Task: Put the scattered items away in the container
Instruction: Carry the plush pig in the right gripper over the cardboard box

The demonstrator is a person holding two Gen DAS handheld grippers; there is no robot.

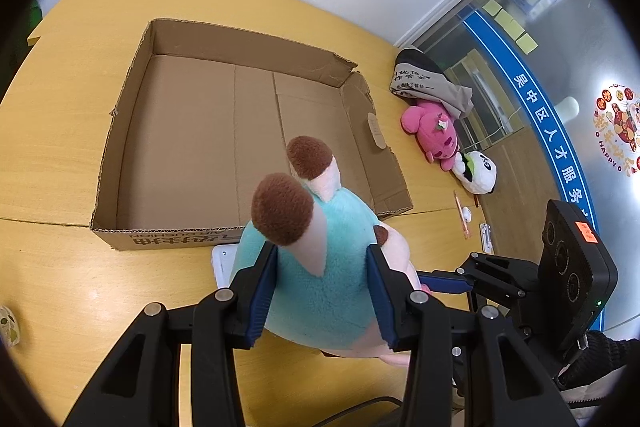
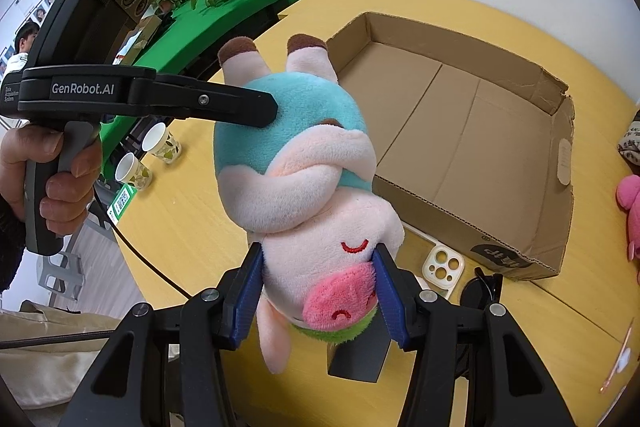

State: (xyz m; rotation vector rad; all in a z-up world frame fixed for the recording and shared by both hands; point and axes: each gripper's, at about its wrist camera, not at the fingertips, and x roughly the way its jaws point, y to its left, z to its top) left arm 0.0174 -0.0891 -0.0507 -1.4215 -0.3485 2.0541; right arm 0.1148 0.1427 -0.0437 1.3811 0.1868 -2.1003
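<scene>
Both the left gripper (image 1: 320, 291) and right gripper (image 2: 316, 291) have jaws clamped on the soft teal-and-pink plush cow (image 2: 304, 163), held above the desk just before the empty brown cardboard box (image 2: 460, 131); next, carry it over the near wall and let go.

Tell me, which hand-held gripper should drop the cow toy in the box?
Probably the left hand-held gripper: it clamps the plush cow by its teal body, nearer the empty cardboard box. The right hand-held gripper grips its head, farther back.
</scene>
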